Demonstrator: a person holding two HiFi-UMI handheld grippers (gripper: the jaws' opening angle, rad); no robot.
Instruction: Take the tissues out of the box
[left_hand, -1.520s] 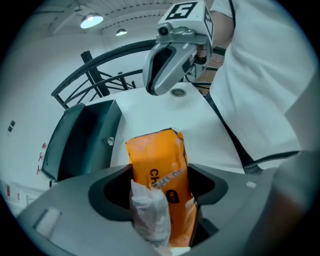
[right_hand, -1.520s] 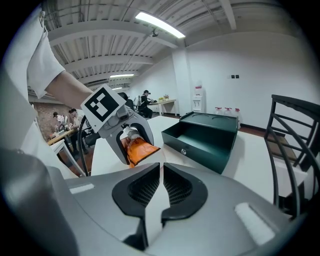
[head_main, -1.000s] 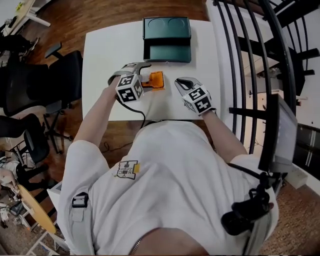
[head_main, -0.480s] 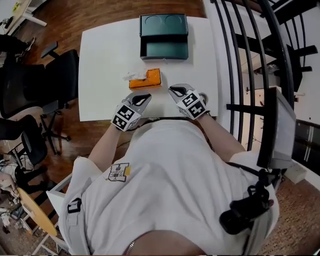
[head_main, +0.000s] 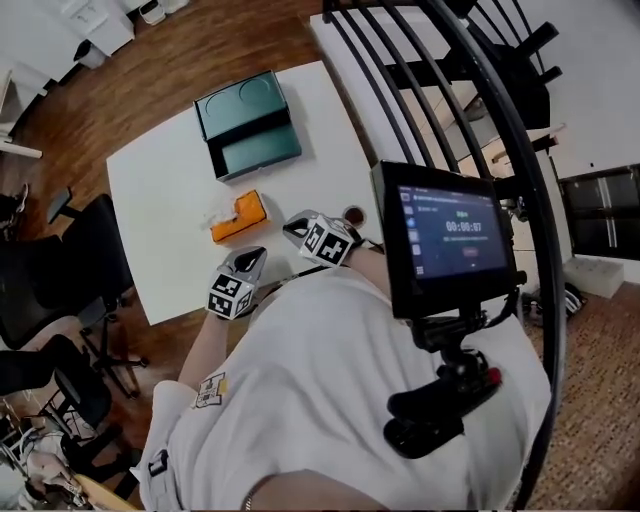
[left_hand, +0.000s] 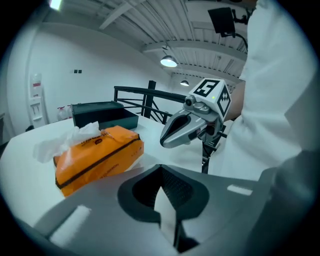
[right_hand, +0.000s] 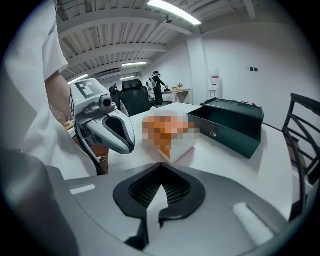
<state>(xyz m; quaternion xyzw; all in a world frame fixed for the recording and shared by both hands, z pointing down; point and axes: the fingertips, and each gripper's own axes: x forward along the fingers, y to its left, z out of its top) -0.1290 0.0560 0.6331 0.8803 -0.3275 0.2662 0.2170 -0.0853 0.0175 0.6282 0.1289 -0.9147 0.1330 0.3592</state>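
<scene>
Drawn back from the box (head_main: 238, 217) mid-table, left gripper (head_main: 252, 260) and right gripper (head_main: 292, 225) sat clenched, empty, at the table (head_main: 170, 190) edge; its light, soft, tear-prone tissue (left_hand: 75, 136) probably wanted pinching at the protruding tuft.

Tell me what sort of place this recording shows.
Probably an open-plan office or lab: a white table, black office chairs on wood flooring, and a black metal railing beside the table.
</scene>
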